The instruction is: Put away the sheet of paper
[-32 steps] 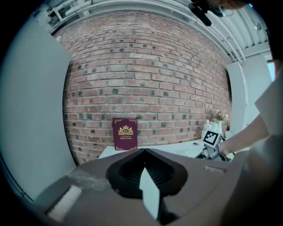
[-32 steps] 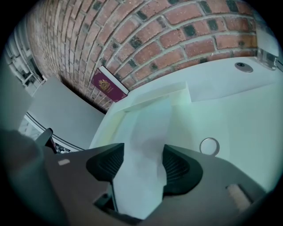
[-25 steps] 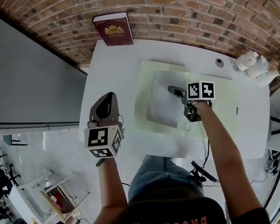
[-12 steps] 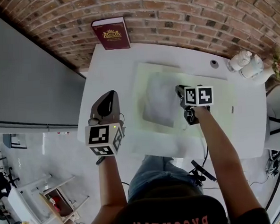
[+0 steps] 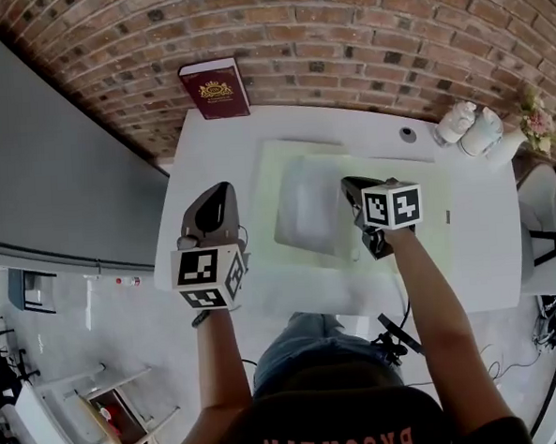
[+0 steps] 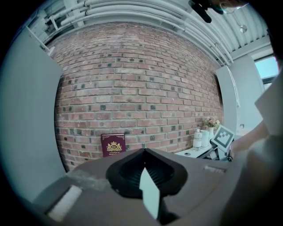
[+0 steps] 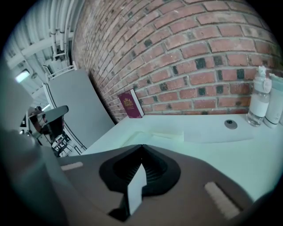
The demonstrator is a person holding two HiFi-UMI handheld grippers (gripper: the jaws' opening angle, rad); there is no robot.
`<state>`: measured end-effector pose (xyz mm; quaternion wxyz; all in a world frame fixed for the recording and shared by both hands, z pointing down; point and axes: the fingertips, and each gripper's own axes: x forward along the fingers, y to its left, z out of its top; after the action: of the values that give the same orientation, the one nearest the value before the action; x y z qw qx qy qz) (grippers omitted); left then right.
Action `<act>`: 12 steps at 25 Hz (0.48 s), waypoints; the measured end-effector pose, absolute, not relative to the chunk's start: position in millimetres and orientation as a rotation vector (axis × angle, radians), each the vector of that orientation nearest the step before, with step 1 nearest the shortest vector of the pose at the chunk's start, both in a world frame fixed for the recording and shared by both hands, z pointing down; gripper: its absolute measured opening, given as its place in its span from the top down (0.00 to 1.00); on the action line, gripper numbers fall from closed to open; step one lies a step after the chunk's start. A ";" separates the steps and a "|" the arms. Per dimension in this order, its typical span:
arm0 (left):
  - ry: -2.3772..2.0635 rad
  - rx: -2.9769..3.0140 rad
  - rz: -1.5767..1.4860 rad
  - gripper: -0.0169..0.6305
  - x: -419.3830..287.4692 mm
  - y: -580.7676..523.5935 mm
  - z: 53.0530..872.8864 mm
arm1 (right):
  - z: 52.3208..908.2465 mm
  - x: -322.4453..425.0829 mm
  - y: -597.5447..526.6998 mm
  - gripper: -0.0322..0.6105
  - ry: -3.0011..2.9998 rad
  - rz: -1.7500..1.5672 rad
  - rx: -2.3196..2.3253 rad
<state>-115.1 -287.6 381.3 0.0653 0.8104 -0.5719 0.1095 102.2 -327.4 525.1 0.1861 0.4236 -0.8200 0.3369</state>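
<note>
**White table (image 5: pixel 227 154) by a brick wall (image 5: pixel 342 34): right claw (image 5: pixel 351 186) clenched at the edge of the sheet of paper (image 5: pixel 310 210)**

Pushed against the brick wall, the table carries a pale green mat (image 5: pixel 427 193), and the sheet of paper lies on it, spreading from the right claw's tip toward the person's left, with its right edge at that tip. The right claw's jaws have just been closing, and in the right gripper view they meet at the front. Whether the sheet's edge is pinched between them cannot be told: from above the claw's own body covers that spot, and its camera sees only the joined jaws.

The left claw (image 5: pixel 222 190) hovers left of the sheet and well apart from it, over the table's left margin. Its jaws are pressed together as well, with nothing between them.

Beyond the right claw, toward the wall, a small round disc (image 5: pixel 408 133) sits on the bare table; farther to that claw's right stand white bottles (image 5: pixel 460 121). Beyond the left claw a dark red book (image 5: pixel 215 89) stands upright against the bricks.
</note>
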 end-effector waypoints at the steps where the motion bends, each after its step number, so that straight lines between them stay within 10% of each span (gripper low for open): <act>1: -1.726 2.458 0.324 0.99 -112.7 -287.4 376.6 | 517.4 103.5 -325.8 0.95 -2.329 0.928 1.202; 12: -1.709 2.559 0.248 0.99 -84.6 -287.1 339.1 | 408.7 128.6 -303.0 0.95 -2.560 0.640 1.385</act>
<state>-84.6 -287.1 339.1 0.0273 0.8286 -0.5534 0.0803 128.6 -303.0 408.7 0.0807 0.4632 -0.8562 0.2142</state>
